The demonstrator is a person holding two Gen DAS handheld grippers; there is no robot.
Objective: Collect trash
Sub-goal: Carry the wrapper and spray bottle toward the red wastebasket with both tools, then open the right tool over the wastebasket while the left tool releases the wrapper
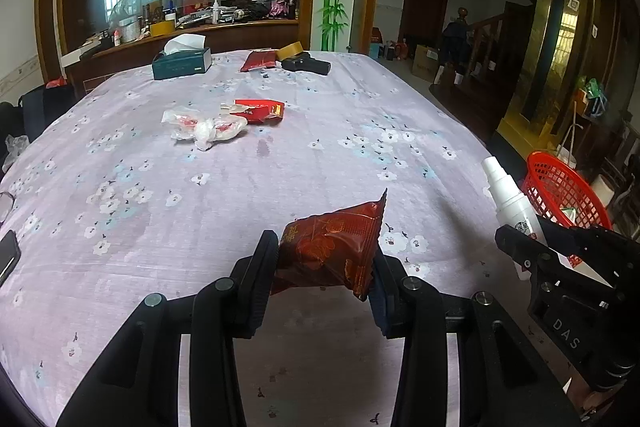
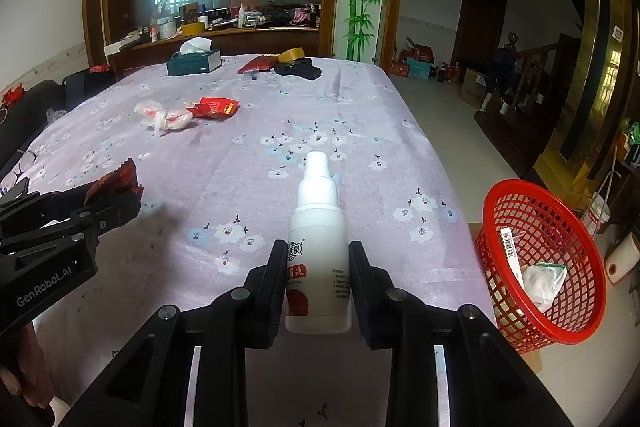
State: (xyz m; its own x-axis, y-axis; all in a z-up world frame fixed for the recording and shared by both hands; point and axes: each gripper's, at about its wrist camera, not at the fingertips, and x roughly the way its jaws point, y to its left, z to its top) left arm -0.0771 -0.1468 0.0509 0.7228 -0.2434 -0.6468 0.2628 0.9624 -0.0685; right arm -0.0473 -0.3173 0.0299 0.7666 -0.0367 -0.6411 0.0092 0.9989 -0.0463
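Near, left: snack packet (image 1: 332, 247) between my left gripper's (image 1: 326, 263) fingers.
Near, right: spray bottle (image 2: 318, 259) in my right gripper (image 2: 318, 283).
Far right, off the table (image 2: 280, 115): basket (image 2: 576, 223).
Far left, on table: wrappers (image 2: 188, 113).

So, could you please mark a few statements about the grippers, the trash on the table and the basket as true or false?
1. The left gripper is shut on a red snack packet. True.
2. The right gripper holds a tissue box. False: it is shut on a white spray bottle.
3. The red basket stands on the table. False: it sits beside the table, off its right edge.
4. The basket already holds some trash. True.
5. Crumpled wrappers lie on the tablecloth. True.
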